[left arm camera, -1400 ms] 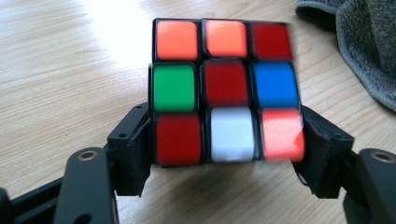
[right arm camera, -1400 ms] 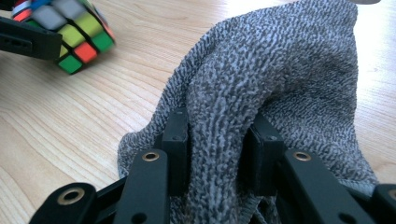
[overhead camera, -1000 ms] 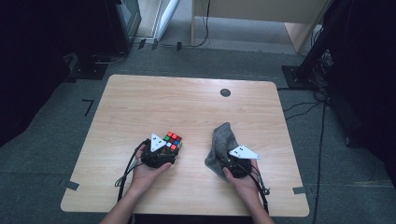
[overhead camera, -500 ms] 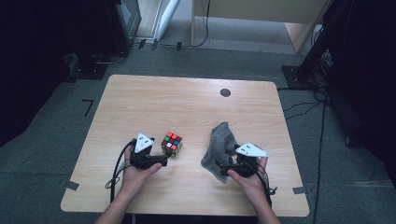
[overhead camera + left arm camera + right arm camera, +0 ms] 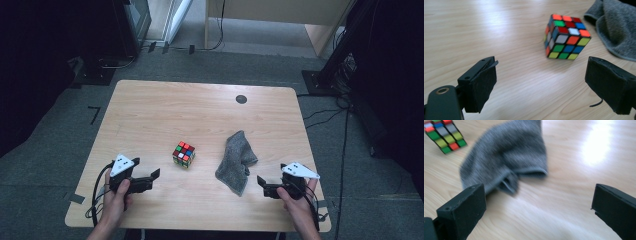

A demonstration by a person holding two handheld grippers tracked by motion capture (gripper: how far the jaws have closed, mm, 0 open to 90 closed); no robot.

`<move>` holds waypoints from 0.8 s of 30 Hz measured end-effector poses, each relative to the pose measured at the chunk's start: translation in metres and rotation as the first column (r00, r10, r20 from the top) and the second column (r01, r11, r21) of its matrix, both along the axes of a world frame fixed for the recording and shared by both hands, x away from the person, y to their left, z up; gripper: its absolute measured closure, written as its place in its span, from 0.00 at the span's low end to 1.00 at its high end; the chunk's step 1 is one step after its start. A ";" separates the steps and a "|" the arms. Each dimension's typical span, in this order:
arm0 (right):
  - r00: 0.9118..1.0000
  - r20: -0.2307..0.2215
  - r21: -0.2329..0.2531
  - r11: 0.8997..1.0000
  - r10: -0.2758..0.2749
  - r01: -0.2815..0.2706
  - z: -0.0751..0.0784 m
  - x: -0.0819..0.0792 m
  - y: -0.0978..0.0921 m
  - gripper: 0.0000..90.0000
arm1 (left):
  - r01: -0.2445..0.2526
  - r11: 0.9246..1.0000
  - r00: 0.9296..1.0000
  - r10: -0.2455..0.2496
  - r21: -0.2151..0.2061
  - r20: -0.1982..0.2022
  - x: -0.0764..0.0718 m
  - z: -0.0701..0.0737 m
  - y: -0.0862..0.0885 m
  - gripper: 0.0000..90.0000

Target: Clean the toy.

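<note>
A scrambled puzzle cube (image 5: 183,154) (image 5: 565,37) sits alone on the wooden table (image 5: 175,110), a little left of centre. A crumpled grey cloth (image 5: 236,162) (image 5: 506,157) lies to its right. My left gripper (image 5: 151,176) (image 5: 544,75) rests near the front left edge, open and holding nothing, with the cube a short way beyond its jaws. My right gripper (image 5: 261,183) (image 5: 539,205) is open near the front right edge. The cloth's near end lies just past its left jaw. The cube (image 5: 444,136) also shows at the top left of the right gripper view.
A small black disc (image 5: 241,99) is set into the table near its far edge. Cables trail from both grippers over the front edge. Dark equipment and a cabinet stand on the floor beyond the table.
Both grippers have drawn back toward the front edge and apart. The left left the cube, the right left the cloth. Both things stay on the table.
</note>
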State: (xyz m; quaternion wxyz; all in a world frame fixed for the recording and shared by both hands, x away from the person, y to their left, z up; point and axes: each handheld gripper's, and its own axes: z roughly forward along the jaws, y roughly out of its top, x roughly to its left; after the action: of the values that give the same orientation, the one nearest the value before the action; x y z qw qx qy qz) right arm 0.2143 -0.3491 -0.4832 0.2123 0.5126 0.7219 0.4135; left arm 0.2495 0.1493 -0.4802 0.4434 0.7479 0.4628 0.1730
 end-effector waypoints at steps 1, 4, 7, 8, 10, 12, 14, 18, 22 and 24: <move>1.000 -0.004 -0.007 1.000 -0.009 0.009 -0.002 -0.002 -0.004 0.00 | -0.010 1.000 1.000 0.010 0.001 -0.003 -0.002 -0.001 0.004 0.12; 0.999 -0.020 -0.014 0.999 -0.034 0.034 -0.008 -0.009 -0.017 0.00 | -0.026 0.999 0.999 0.026 0.021 -0.019 -0.006 -0.007 0.016 0.12; 0.998 -0.038 -0.016 0.998 -0.056 0.055 -0.013 -0.014 -0.029 0.00 | -0.047 0.998 0.998 0.048 0.033 -0.030 -0.011 -0.011 0.029 0.12; 0.997 -0.042 -0.021 0.998 -0.065 0.064 -0.015 -0.016 -0.033 0.00 | -0.058 0.998 0.998 0.059 0.032 -0.034 -0.013 -0.012 0.033 0.12; 0.995 -0.049 -0.036 0.996 -0.084 0.082 -0.018 -0.018 -0.040 0.00 | -0.081 0.996 0.996 0.083 0.045 -0.038 -0.016 -0.014 0.041 0.12; 0.993 -0.058 -0.050 0.993 -0.105 0.102 -0.021 -0.020 -0.048 0.00 | -0.108 0.993 0.993 0.111 0.056 -0.044 -0.019 -0.017 0.049 0.12; 0.990 -0.068 -0.057 0.991 -0.122 0.118 -0.024 -0.022 -0.055 0.00 | -0.130 0.989 0.990 0.134 0.067 -0.048 -0.021 -0.020 0.057 0.12; 0.984 -0.094 -0.076 0.987 -0.150 0.144 -0.030 -0.025 -0.066 0.00 | -0.183 0.979 0.981 0.188 0.090 -0.056 -0.022 -0.027 0.072 0.13; 0.978 -0.113 -0.106 0.981 -0.173 0.161 -0.034 -0.025 -0.070 0.00 | -0.206 0.973 0.974 0.214 0.103 -0.072 -0.021 -0.030 0.082 0.13; 0.977 -0.120 -0.114 0.980 -0.179 0.165 -0.036 -0.024 -0.072 0.00 | -0.212 0.968 0.973 0.222 0.136 -0.063 -0.021 -0.030 0.082 0.14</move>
State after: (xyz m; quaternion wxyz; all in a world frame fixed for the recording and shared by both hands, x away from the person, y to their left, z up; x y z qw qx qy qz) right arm 0.1901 -0.4207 -0.5195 0.2263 0.5872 0.7076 0.3214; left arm 0.2282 0.2314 -0.5104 0.3546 0.7257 0.5467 0.2208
